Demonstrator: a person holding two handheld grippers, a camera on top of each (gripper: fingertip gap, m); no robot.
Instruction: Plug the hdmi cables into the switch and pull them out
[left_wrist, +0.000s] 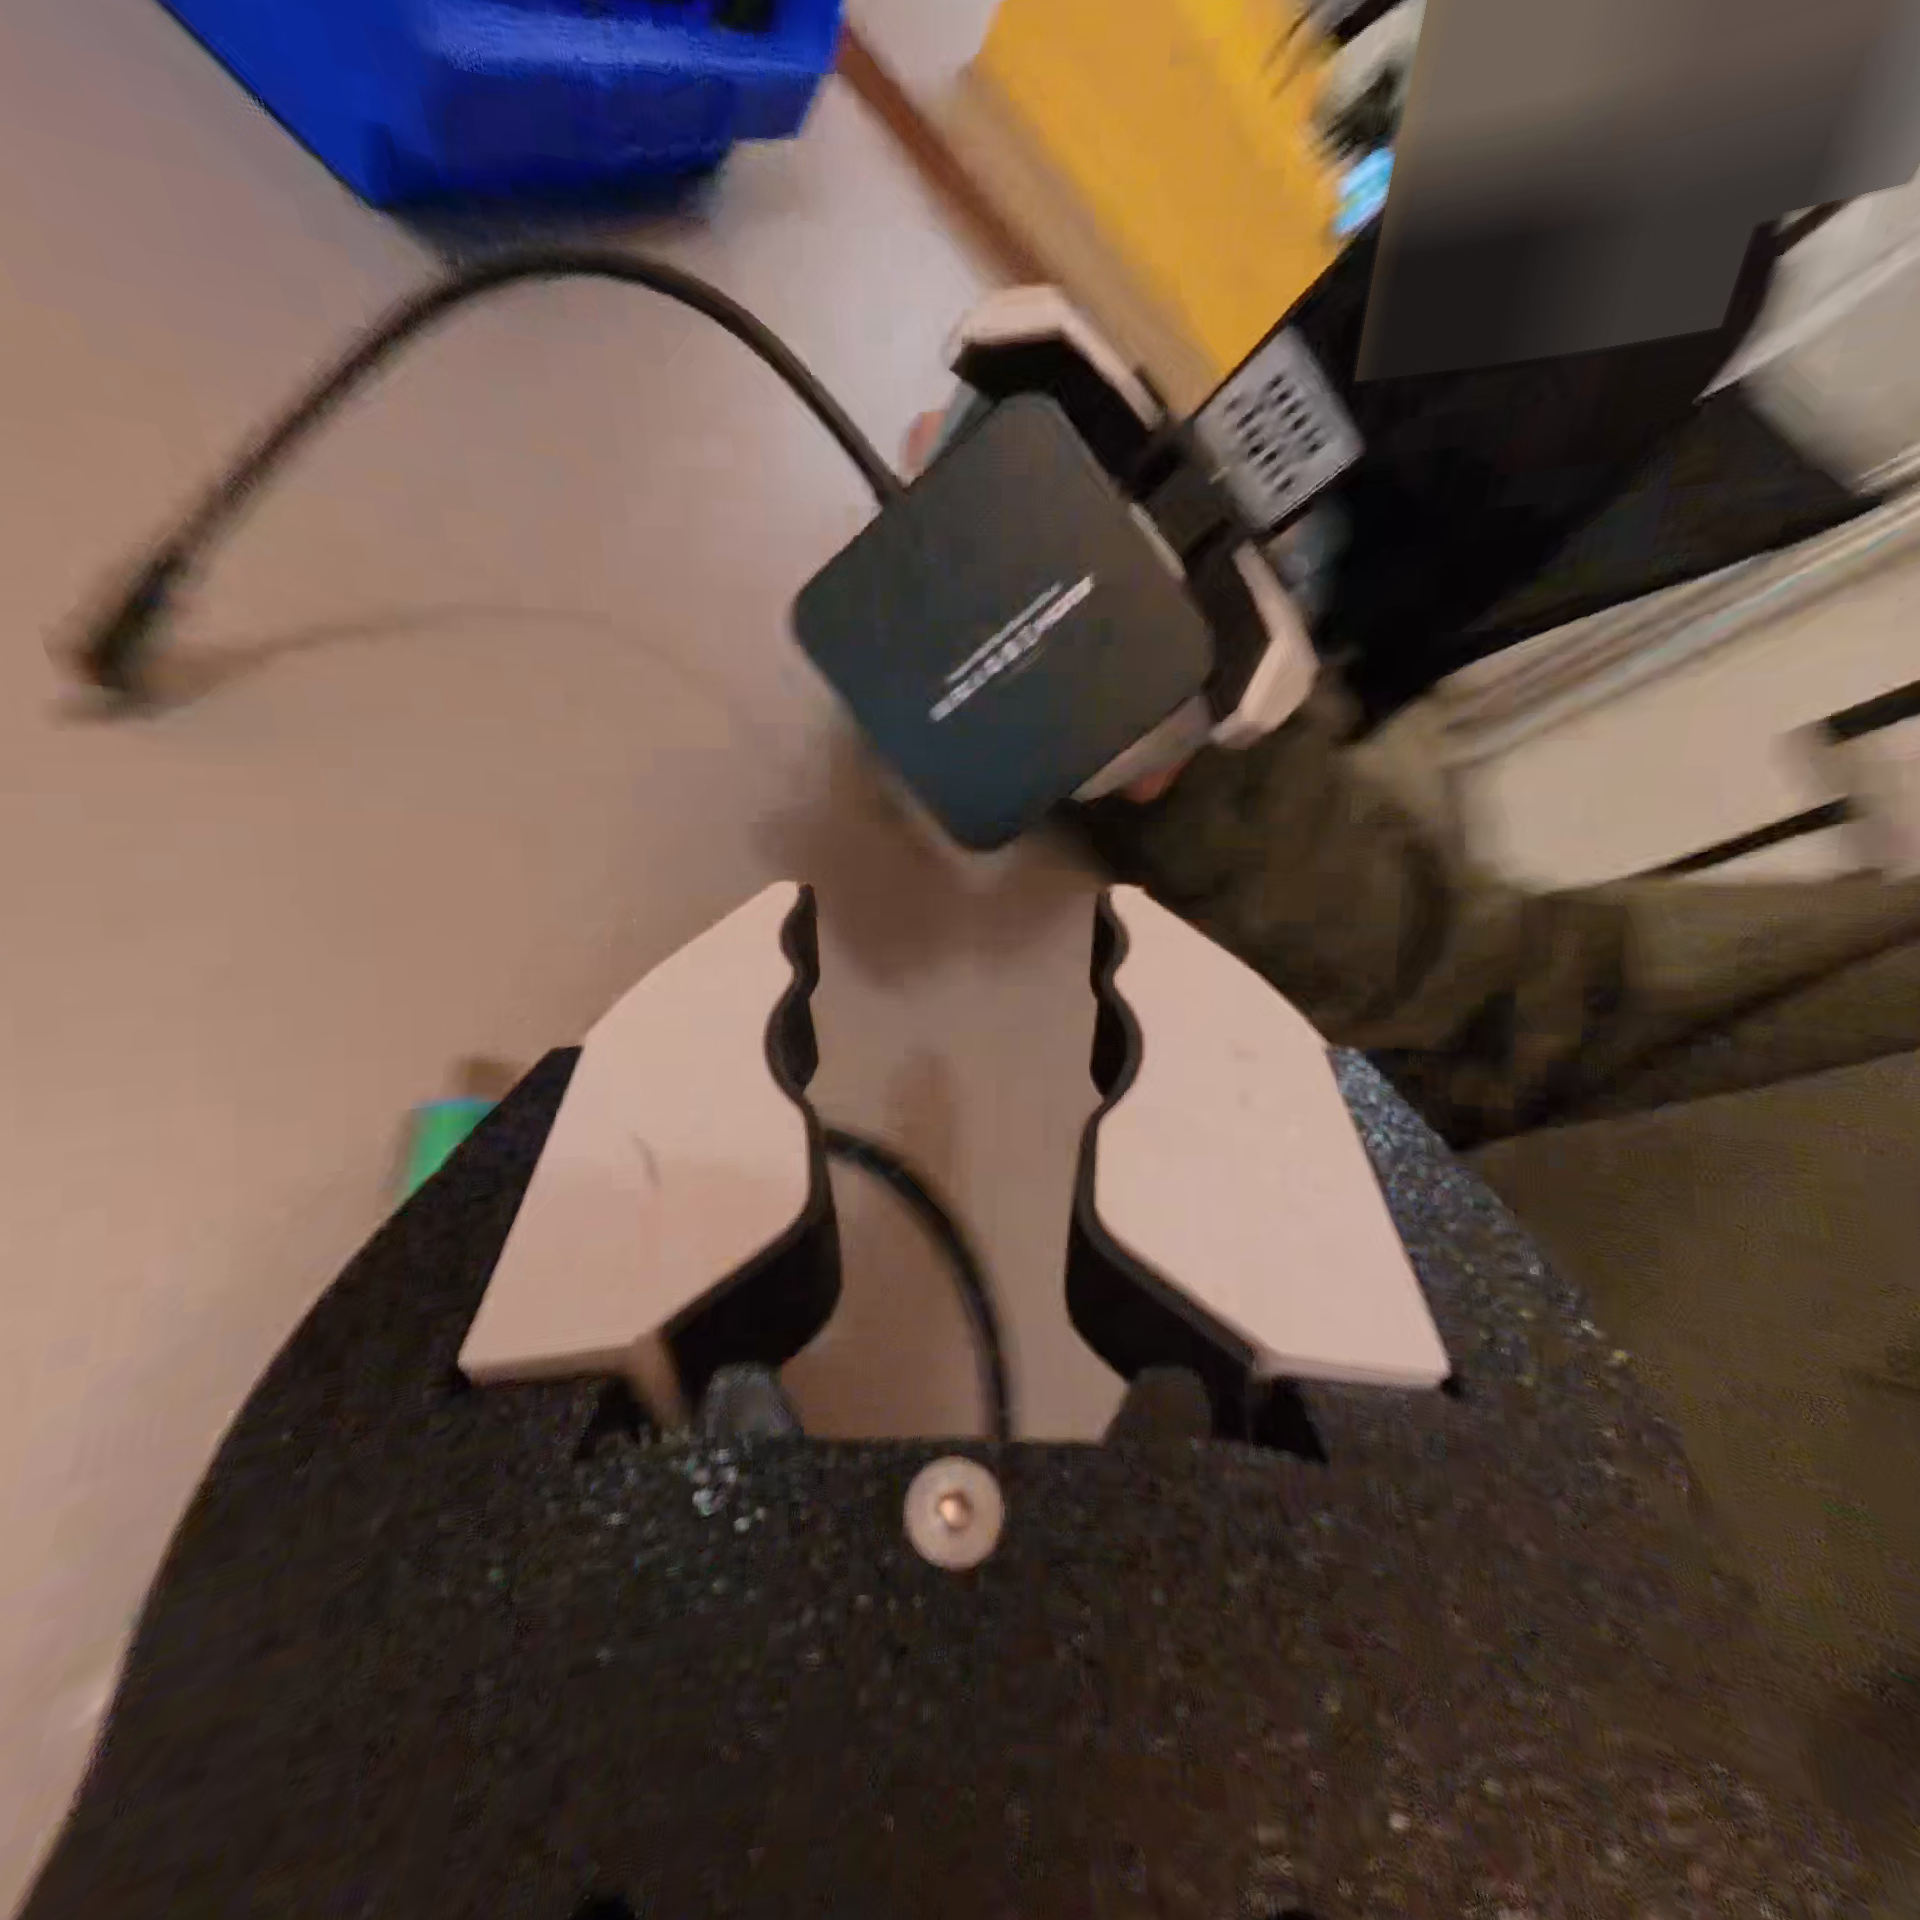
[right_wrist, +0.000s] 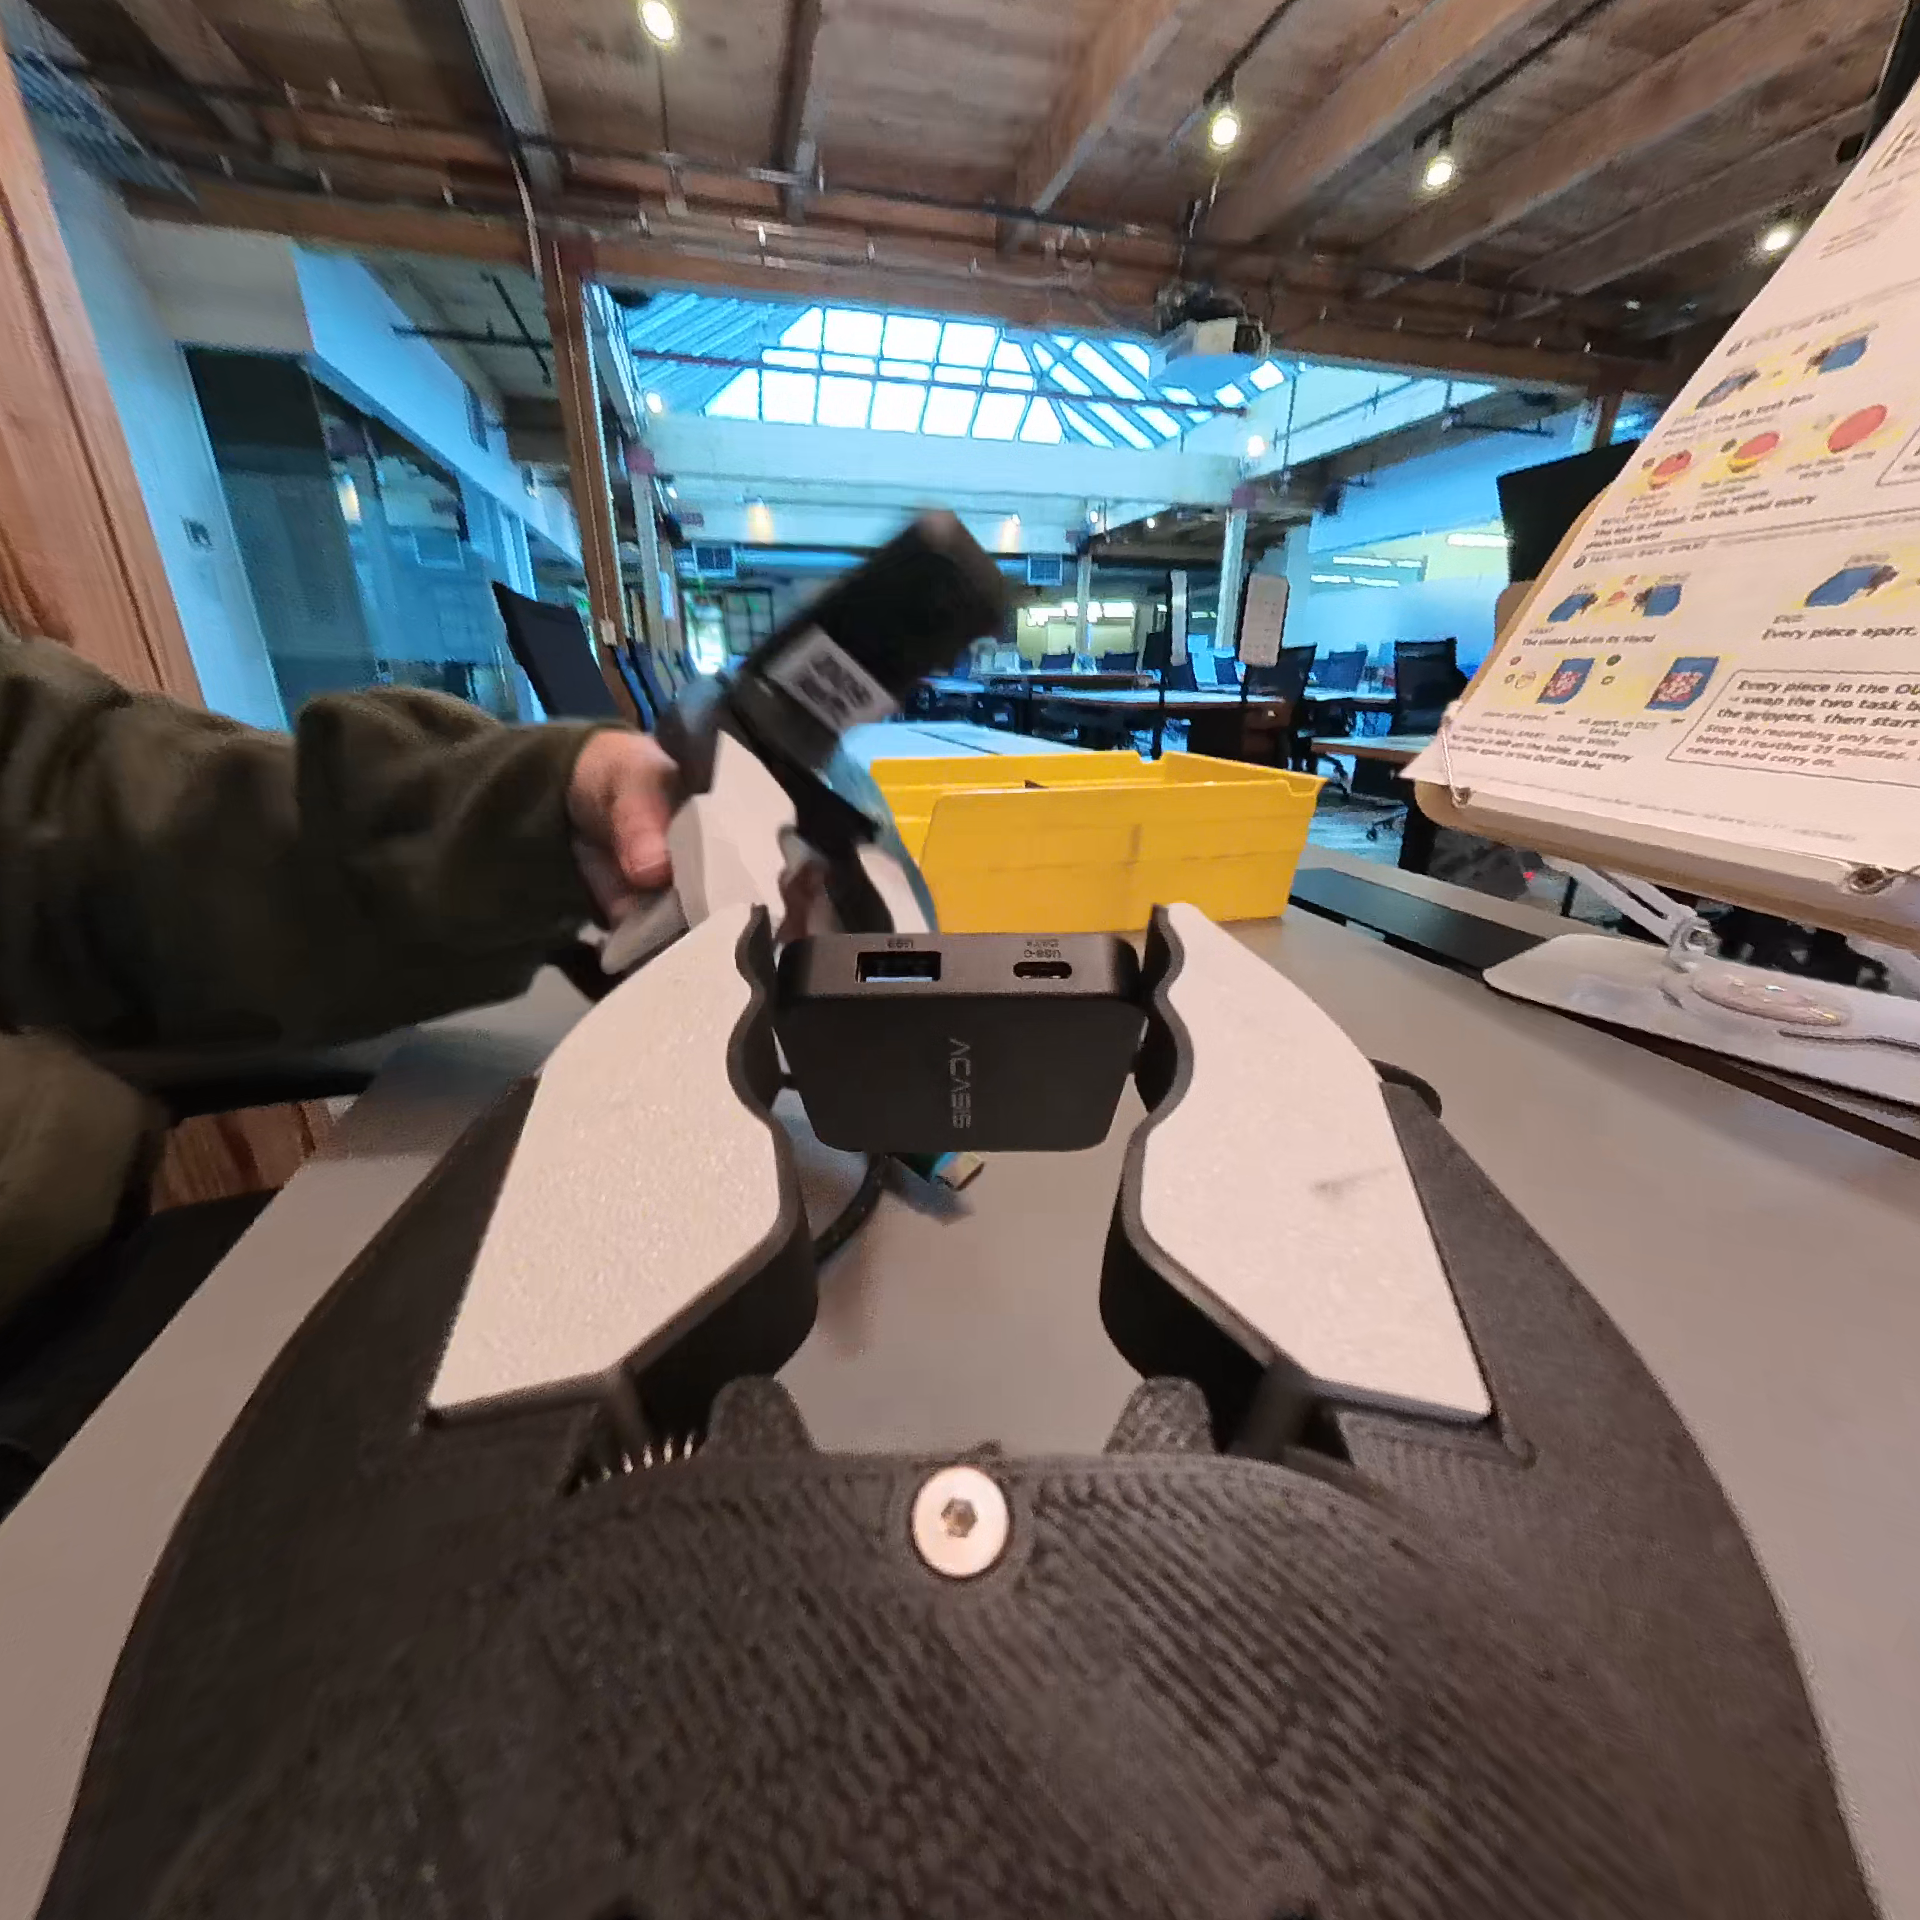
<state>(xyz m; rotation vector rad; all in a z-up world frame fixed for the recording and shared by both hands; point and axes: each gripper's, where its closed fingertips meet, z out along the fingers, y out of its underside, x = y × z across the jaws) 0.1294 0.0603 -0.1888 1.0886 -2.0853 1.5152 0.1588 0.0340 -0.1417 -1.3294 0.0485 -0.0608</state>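
Note:
The switch (right_wrist: 956, 1039) is a small flat black box with ports on its front edge. My right gripper (right_wrist: 961, 945) is shut on its two sides and holds it above the grey table (right_wrist: 1558, 1247). In the left wrist view the switch (left_wrist: 997, 634) hangs tilted just beyond my left gripper (left_wrist: 951, 925), which is open and empty. A black cable (left_wrist: 582, 270) runs from the switch in an arc to the left, its blurred end (left_wrist: 114, 644) on the table. Another black cable (left_wrist: 935, 1226) lies under my left fingers. A cable plug (right_wrist: 935, 1174) shows under the switch.
A yellow bin (right_wrist: 1091, 831) stands behind the switch and a blue bin (left_wrist: 499, 83) at the far left. An instruction sheet on a stand (right_wrist: 1714, 623) is at the right. A hand (right_wrist: 623, 810) in a green sleeve holds the left gripper (right_wrist: 831, 873).

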